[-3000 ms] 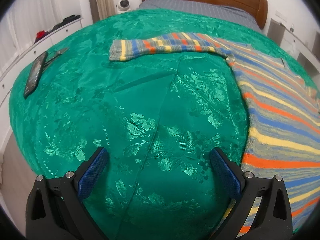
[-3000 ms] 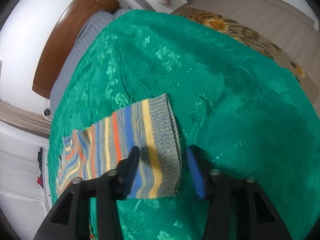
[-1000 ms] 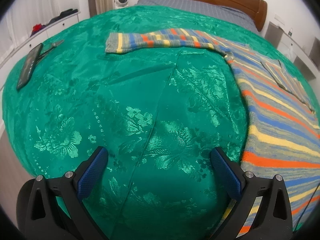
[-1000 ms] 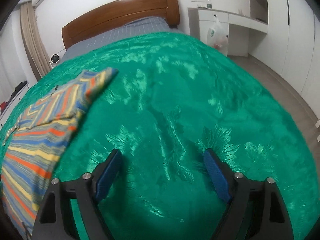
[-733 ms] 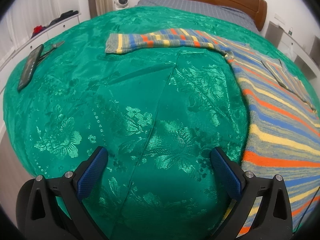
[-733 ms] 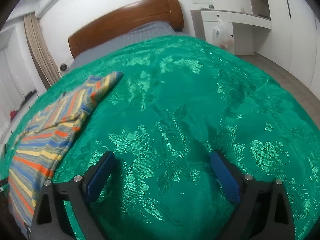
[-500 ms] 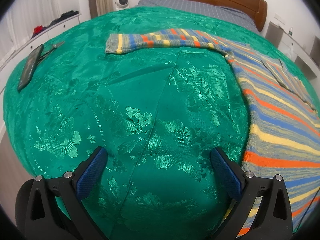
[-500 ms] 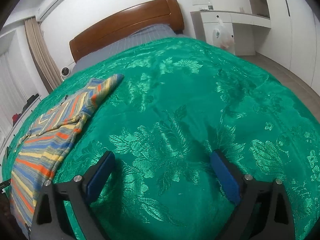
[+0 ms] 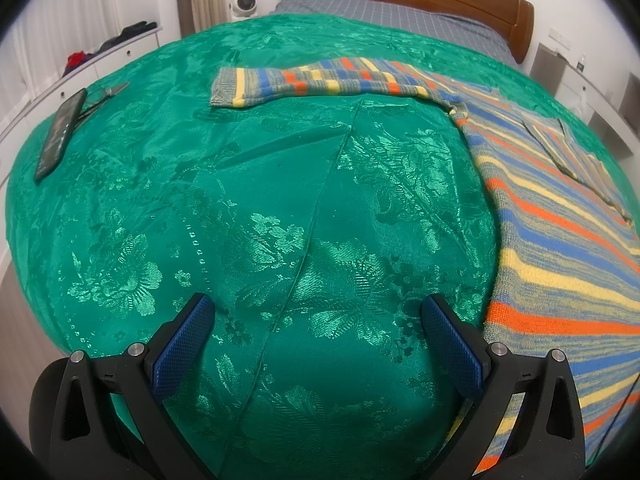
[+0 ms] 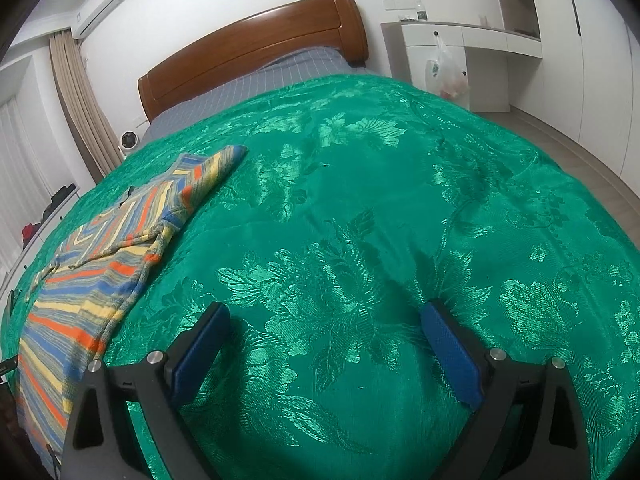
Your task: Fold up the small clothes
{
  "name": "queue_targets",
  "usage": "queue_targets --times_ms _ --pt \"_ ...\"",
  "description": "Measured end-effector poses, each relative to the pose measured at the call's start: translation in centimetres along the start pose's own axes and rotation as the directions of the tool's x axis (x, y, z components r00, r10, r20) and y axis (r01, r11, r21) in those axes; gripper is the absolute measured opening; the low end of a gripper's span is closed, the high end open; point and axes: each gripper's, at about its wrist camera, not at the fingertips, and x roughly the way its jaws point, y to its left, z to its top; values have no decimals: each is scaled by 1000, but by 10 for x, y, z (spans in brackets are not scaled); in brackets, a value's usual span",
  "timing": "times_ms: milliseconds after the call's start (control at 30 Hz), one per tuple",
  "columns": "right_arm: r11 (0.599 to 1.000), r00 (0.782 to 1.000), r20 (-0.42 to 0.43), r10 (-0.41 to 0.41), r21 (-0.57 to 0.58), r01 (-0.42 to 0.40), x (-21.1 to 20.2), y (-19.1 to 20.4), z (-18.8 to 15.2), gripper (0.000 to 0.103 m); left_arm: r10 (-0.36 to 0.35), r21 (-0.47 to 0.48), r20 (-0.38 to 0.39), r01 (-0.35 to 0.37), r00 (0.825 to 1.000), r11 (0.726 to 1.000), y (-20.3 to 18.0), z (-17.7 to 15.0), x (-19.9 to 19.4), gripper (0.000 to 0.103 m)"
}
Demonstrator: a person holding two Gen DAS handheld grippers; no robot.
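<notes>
A striped knit sweater (image 9: 560, 216) in blue, orange, yellow and grey lies flat on the green bedspread (image 9: 248, 200), at the right of the left wrist view. One sleeve (image 9: 320, 80) stretches out to the left across the bed; the other sleeve (image 9: 576, 152) is folded over the body. My left gripper (image 9: 316, 320) hovers open over bare bedspread, just left of the sweater's hem. In the right wrist view the sweater (image 10: 92, 272) lies at the left, and my right gripper (image 10: 324, 328) stands open over bare bedspread to its right, holding nothing.
A dark phone (image 9: 60, 132) and a pair of glasses (image 9: 104, 94) lie near the bed's left edge. A wooden headboard (image 10: 248, 60) stands at the far end. White cabinets (image 10: 464, 64) with a hanging plastic bag (image 10: 446, 72) stand right of the bed.
Three seconds ago the right gripper held the right sleeve's cuff; it has let go, leaving that sleeve folded over the body, and opened over bare bedspread. The left gripper stayed put.
</notes>
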Motion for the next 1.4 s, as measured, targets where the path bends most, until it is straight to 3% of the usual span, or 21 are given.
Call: queue_targets --times_ms 800,1033,1133,1267,1400 --pt "1000 1000 1 0 2 0 -1 0 0 97 0 -3 -10 0 1000 1000 0 1 -2 103" --pt "1000 1000 1 2 1 -2 0 0 0 97 -82 -41 -37 80 996 996 6 5 -21 103" --pt "1000 1000 1 1 2 -1 0 0 0 97 -152 -54 -45 150 987 987 19 27 -29 102" --pt "1000 1000 2 3 2 -3 0 0 -1 98 -147 -72 -26 144 989 987 50 78 -28 102" --pt "1000 1000 2 4 1 -4 0 0 -1 98 -160 -198 -73 143 984 970 99 137 10 101"
